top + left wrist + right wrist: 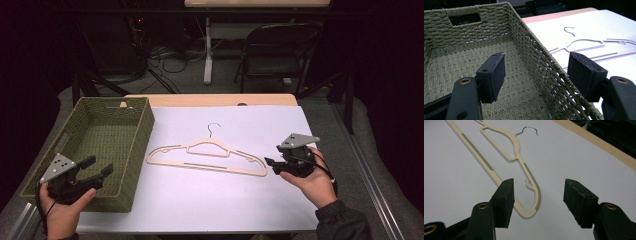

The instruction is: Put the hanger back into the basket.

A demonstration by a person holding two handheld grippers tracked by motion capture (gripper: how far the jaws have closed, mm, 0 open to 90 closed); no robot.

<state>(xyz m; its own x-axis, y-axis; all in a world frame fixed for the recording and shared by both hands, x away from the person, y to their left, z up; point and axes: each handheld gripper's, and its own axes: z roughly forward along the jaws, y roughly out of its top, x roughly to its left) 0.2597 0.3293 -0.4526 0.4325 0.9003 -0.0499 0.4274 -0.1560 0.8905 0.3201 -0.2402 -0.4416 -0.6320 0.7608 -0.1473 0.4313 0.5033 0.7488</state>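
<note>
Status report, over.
Both grippers open: left gripper over basket rim, right gripper at hanger end. Hanger flat on table, untouched. Nothing blocking.

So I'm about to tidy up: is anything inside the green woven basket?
The basket looks empty: bare woven floor in the high view and the left gripper view. The left gripper, jaws open, covers part of its near end, so that patch is hidden.

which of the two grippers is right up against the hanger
The right gripper: its open jaws sit at the hanger's right end. The left gripper hovers over the green basket.
</note>
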